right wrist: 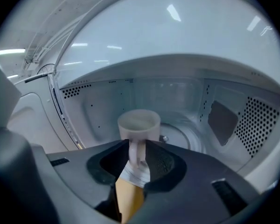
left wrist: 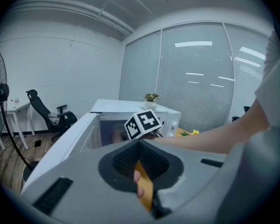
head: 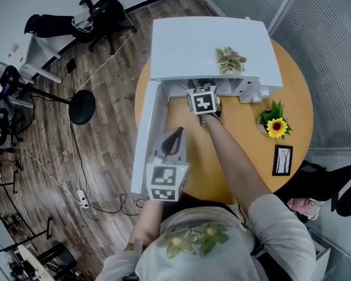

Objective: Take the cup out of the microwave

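Right gripper (right wrist: 136,144) on cup (right wrist: 139,124), inside microwave (head: 210,40).
Jaws partly closed, clamped on the handle; cup stands upright on the cavity floor. Left gripper (left wrist: 140,143) jaws together, holding nothing.

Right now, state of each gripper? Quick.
Left gripper: closed, holding nothing.
Right gripper: closed on the handle of the cup, inside the microwave.

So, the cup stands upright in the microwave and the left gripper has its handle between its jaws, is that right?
Not quite: it is the right gripper that has the handle between its jaws, as the right gripper view shows. The cup does stand upright in the microwave.
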`<state>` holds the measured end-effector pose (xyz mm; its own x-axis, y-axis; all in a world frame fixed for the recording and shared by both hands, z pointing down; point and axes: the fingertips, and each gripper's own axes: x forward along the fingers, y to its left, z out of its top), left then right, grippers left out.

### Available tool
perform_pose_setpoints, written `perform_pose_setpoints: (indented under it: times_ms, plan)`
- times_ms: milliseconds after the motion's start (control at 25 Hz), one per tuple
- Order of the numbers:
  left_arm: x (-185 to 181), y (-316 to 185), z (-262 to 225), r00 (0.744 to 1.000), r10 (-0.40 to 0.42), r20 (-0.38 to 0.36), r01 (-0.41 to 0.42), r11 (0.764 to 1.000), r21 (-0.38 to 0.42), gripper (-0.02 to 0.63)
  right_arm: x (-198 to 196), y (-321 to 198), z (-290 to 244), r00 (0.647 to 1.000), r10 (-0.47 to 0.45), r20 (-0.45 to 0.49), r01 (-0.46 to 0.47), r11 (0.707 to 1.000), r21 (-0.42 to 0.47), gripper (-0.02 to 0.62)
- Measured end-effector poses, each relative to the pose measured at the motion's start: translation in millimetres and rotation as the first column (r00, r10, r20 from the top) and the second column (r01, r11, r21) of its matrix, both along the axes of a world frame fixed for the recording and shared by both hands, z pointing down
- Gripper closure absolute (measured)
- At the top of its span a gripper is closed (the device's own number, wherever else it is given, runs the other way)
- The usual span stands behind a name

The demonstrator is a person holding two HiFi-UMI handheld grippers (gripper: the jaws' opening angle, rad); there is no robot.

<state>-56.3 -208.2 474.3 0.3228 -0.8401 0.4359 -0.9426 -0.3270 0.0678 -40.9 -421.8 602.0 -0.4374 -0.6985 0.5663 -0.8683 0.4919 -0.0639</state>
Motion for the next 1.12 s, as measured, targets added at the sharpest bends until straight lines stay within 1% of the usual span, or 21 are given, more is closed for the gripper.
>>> perform_pose_setpoints:
  times_ms: [40, 120, 200, 400, 560, 760, 880, 1000, 1120]
  plan:
    - [0.2, 0.0, 0.8, 1.000, 0.002, 0.001, -0.002, 1.000, -0.002, 0.601, -0.4, -0.1, -0.7, 1.000, 0.001, -0.006, -0.001, 1.000, -0.001, 0.479]
    - [0.5, -0.4, 2.1, 1.000, 0.002, 0.000, -0.002, 1.000, -0.004, 0.601, 0.1, -0.8, -2.0, 1.000, 0.002, -0.028, -0.002, 1.000, 0.005, 0.531]
    - [0.7, -0.5, 2.9, 1.000, 0.005, 0.001, -0.005, 1.000, -0.006, 0.601, 1.5, -3.1, -1.4, 0.999, 0.002, -0.045, -0.001, 1.000, 0.025, 0.531]
    - [0.6, 0.7, 4.3, 1.000, 0.006, -0.008, -0.006, 1.000, -0.009, 0.601, 5.1, -4.0, -1.7, 0.999, -0.010, -0.052, 0.012, 0.999, 0.048, 0.532]
    - [-1.6, 1.8, 1.6, 1.000, 0.005, -0.007, -0.005, 1.000, -0.002, 0.601, 7.9, 8.0, -2.4, 0.998, -0.025, -0.060, 0.026, 0.999, 0.026, 0.534]
    - [-5.5, 2.8, -1.3, 1.000, -0.002, -0.006, 0.002, 1.000, 0.009, 0.601, 12.3, 15.2, -4.5, 0.997, -0.048, -0.062, 0.051, 0.997, 0.056, 0.534]
    - [-8.3, 2.3, -0.9, 1.000, -0.012, -0.006, 0.012, 1.000, 0.010, 0.601, 16.9, 26.9, -7.2, 0.997, -0.053, -0.050, 0.054, 0.998, 0.032, 0.534]
    - [-8.2, 2.9, -1.7, 1.000, -0.011, -0.009, 0.012, 1.000, 0.010, 0.602, 20.4, 32.0, -10.7, 0.997, -0.065, -0.051, 0.068, 0.996, 0.052, 0.534]
    - [-8.4, 4.2, -3.5, 1.000, -0.006, -0.009, 0.006, 1.000, 0.018, 0.601, 22.6, 37.6, -15.3, 0.997, -0.066, -0.049, 0.068, 0.996, 0.052, 0.534]
